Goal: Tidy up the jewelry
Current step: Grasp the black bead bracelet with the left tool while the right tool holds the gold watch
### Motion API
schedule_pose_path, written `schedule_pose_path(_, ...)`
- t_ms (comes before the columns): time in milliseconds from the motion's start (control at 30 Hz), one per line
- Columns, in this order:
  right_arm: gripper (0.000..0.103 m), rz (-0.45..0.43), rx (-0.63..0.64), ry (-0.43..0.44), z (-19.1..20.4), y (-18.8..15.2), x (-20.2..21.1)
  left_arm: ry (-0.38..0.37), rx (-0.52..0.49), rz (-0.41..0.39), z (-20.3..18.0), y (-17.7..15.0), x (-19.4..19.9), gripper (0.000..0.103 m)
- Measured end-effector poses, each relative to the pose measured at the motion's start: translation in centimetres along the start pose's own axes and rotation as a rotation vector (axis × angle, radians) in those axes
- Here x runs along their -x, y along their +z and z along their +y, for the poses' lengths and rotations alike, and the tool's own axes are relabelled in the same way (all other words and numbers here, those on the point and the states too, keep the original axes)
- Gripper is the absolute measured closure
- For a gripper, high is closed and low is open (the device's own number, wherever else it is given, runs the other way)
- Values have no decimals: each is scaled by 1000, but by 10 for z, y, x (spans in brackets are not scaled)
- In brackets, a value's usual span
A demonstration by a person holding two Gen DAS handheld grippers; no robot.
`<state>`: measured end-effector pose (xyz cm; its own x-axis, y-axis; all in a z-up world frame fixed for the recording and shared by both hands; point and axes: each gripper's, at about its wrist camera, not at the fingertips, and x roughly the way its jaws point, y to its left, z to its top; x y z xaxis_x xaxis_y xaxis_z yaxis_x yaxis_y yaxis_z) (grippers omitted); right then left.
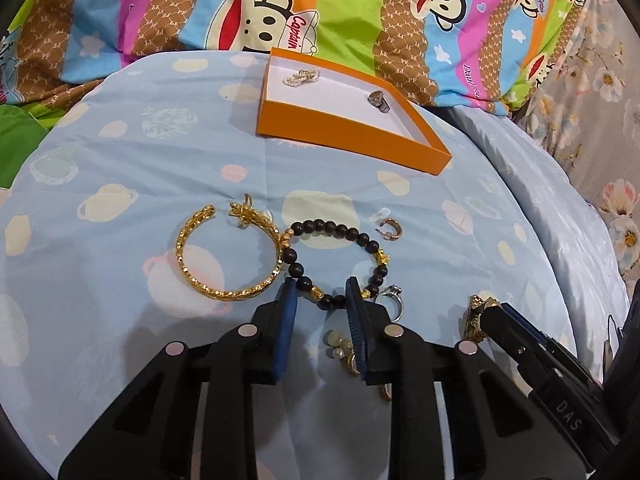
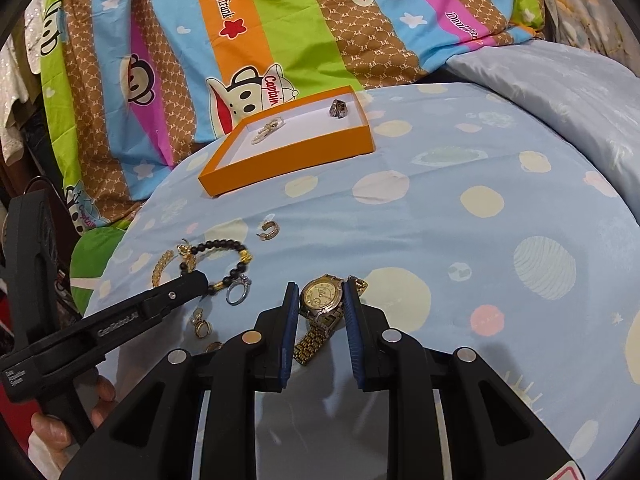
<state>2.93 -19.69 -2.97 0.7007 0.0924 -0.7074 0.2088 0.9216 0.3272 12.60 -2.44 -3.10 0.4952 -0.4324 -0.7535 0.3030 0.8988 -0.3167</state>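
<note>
1. Though only just begun, far from done: two pieces in the orange box (image 1: 344, 136) so far, a pearl piece (image 1: 301, 76) near the back corner and a small dark piece (image 1: 379, 101) by the right wall. Lots of white floor bare in there.
2. Left to put away, all out on the blue sheet (image 1: 120, 200), in front of the box and well apart from it:
   - gold bangle (image 1: 236, 294)
   - black bead bracelet (image 1: 336, 229), touching the bangle
   - small hoop earring (image 1: 390, 230), just beside the beads
   - silver ring (image 1: 390, 298), at the near end of the beads
   - pearl earrings (image 1: 338, 346), closest of all
   - gold watch (image 2: 322, 298), off to the right
3. Left gripper (image 1: 321, 286): jaws open, low over the near part of the bead bracelet, a few beads between the tips. Nothing lifted. Pearl earrings below, next to the right finger.
4. Right gripper (image 2: 321, 284): one jaw on each side of the watch face, very close. Cannot tell whether squeezing or only near. Watch flat on the sheet, strap trailing back toward the camera.
5. Best guess: watch and bead bracelet next for the box, then four more pieces after those.
6. Farther out: bright monkey blanket (image 1: 352, 8) bunched up behind the box.
</note>
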Motion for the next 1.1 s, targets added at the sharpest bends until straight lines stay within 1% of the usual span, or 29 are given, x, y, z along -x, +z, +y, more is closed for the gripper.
schedule_pose_path(67, 82, 0, -1, 0, 0, 0, 0, -4, -9, -2, -1, 0, 1, 88)
schedule_pose_path(100, 82, 0, -1, 0, 0, 0, 0, -6, -14, -2, -2, 0, 0, 89)
schedule_pose_path(167, 82, 0, -1, 1, 0, 0, 0, -6, -24, -10, -3, -1, 2, 95)
schedule_pose_path(200, 82, 0, 0, 1, 0, 0, 0, -6, -28, -17, -4, -1, 3, 95)
schedule_pose_path(267, 82, -1, 0, 2, 1, 0, 0, -4, -39, -35, -5, -1, 7, 103)
schedule_pose_path(467, 82, 0, 0, 2, 1, 0, -1, -11, -57, -74, -7, -1, 19, 103)
schedule_pose_path(567, 82, 0, -2, 2, 1, 0, -1, -21, -28, -20, -4, -2, 12, 103)
schedule_pose_path(600, 82, 0, -2, 2, 1, 0, -1, -37, -3, 5, -2, -2, 8, 101)
schedule_pose_path(667, 82, 0, 2, 2, 1, 1, -1, -46, 13, 31, -1, -2, 2, 92)
schedule_pose_path(800, 82, 1, 3, 4, 2, 0, 0, -28, 19, 32, -6, 3, -7, 84)
schedule_pose_path(867, 82, 1, 1, 6, 2, 0, 0, -16, 10, 28, -13, 8, -13, 74)
schedule_pose_path(900, 82, 1, -1, 7, 1, 0, 0, -7, 5, 26, -16, 9, -15, 71)
schedule_pose_path(967, 82, 1, -4, 10, 1, 0, 0, 15, -10, 21, -23, 12, -18, 63)
schedule_pose_path(1100, 82, 0, -7, 16, 0, 1, 0, 26, -3, 11, -24, 15, -17, 61)
